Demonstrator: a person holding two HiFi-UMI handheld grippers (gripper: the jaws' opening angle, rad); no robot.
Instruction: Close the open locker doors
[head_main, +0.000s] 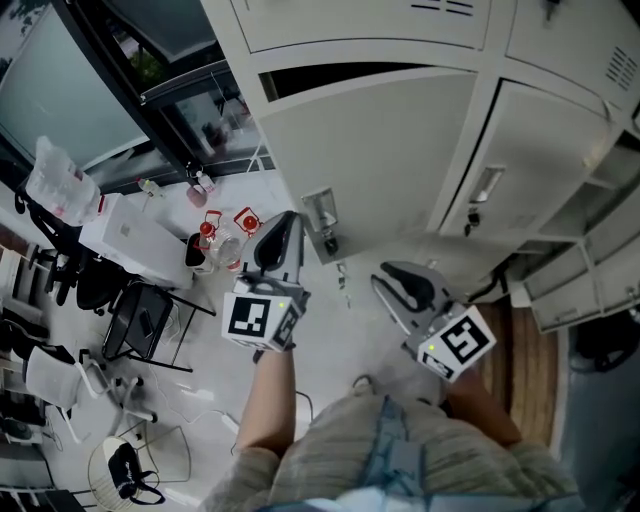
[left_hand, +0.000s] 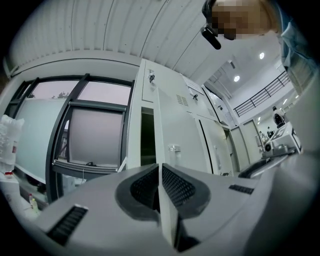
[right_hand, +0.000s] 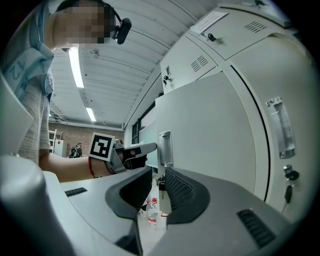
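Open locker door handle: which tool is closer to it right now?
Left. The left tool clamps the free edge of the open locker door, right beside the handle. The right tool hangs back from the door's face, jaws apart, holding nothing.

Locker door (head_main: 380, 150) — smooth, matt painted metal, seemingly; handle (right_hand: 165, 149) glossy.

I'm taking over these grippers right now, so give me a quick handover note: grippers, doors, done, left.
Left gripper: jaws shut on the free edge of the open locker door, beside its handle.
Right gripper: jaws apart, empty, not on the door.
Done: door gripped but not closed; a dark gap shows along its top.
Left: swing it shut, then check the lockers to the right for other open doors.
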